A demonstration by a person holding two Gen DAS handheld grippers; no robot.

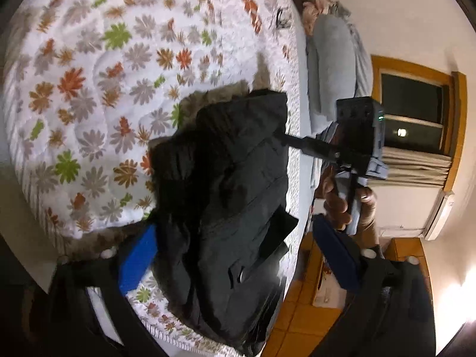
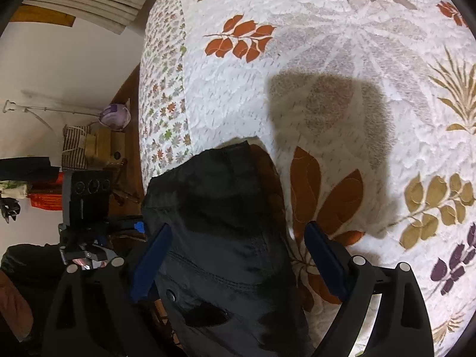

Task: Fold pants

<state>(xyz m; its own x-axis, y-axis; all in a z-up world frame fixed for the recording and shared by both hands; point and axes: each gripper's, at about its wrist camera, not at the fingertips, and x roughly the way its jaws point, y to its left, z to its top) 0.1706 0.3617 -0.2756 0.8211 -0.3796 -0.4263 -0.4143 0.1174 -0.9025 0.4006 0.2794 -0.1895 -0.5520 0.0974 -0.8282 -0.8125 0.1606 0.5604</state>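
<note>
The black pants (image 1: pixel 226 196) are lying bunched on the bed, on a white quilt (image 1: pixel 89 59) with a printed pattern of flowers and leaves, close to the edge of the bed. In the left wrist view, the left gripper (image 1: pixel 238 255) is standing with its jaws wide apart, and the folded cloth is sitting between the two blue pads (image 1: pixel 136 258); the pads are not visibly pressing on the cloth, so nothing is gripped there. In the same view, the right gripper (image 1: pixel 297 139) is reaching from the side with a thin black finger to the edge of the pants, and a hand (image 1: pixel 342 202) is holding its handle. In the right wrist view, the right gripper (image 2: pixel 238 255) is also showing its jaws wide apart, with the black pants (image 2: pixel 220 238) lying between the blue pads (image 2: pixel 324 258), and I cannot see that they are clamping the cloth. A shadow (image 2: pixel 327 113) is falling on the quilt (image 2: pixel 327 44) beyond the pants.
</note>
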